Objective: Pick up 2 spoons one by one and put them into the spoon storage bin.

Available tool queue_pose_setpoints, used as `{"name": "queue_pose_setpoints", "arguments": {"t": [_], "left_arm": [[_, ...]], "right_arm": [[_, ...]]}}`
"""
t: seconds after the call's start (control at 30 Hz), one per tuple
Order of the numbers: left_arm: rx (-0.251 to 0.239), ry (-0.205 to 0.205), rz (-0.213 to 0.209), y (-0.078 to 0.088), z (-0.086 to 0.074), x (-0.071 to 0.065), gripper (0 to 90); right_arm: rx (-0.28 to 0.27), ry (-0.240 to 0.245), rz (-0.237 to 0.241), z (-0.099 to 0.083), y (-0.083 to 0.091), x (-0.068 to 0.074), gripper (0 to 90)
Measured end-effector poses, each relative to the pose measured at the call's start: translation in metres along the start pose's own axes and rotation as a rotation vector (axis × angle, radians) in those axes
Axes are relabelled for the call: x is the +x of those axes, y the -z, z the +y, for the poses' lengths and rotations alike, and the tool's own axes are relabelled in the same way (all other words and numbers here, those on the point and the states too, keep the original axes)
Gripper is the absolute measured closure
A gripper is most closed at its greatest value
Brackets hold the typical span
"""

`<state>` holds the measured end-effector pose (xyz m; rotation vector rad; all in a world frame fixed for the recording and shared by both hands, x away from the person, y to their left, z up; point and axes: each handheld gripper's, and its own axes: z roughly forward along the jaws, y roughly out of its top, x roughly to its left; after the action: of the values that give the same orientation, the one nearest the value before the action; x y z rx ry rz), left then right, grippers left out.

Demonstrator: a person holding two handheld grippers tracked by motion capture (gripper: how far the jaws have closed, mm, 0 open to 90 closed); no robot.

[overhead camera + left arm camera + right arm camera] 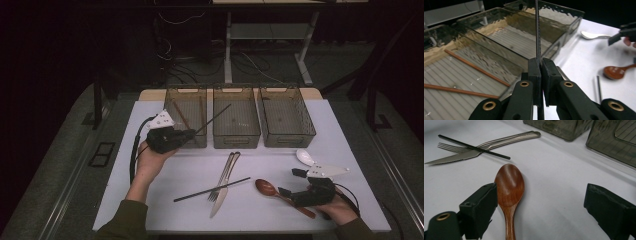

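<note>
My left gripper is shut on a black chopstick, held above the table in front of the left bin. In the left gripper view the jaws pinch the chopstick, which points up over the bins. Two brown wooden chopsticks lie inside the left bin. My right gripper stands open low over the table at the front right. Its jaws straddle the wooden spoon, with the left jaw close beside the bowl. A second black chopstick lies across a fork and knife.
Three clear bins stand in a row at the back; the middle bin and right bin look empty. A white spoon lies just beyond my right gripper. The white table top ends near the person's forearms.
</note>
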<state>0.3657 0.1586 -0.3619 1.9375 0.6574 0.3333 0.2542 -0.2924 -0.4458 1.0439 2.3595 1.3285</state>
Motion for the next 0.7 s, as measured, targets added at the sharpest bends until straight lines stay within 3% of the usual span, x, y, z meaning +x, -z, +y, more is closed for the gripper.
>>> {"name": "queue_pose_setpoints", "arguments": {"t": [0.43, 0.7], "left_arm": [[-0.049, 0.047, 0.107, -0.005, 0.021, 0.041, 84.9], [-0.076, 0.087, 0.172, -0.012, 0.020, 0.062, 84.9]], "right_arm": [[-0.002, -0.007, -0.004, 0.000, 0.001, -0.001, 11.4], [-0.002, -0.007, -0.003, 0.000, 0.001, -0.001, 11.4]]}}
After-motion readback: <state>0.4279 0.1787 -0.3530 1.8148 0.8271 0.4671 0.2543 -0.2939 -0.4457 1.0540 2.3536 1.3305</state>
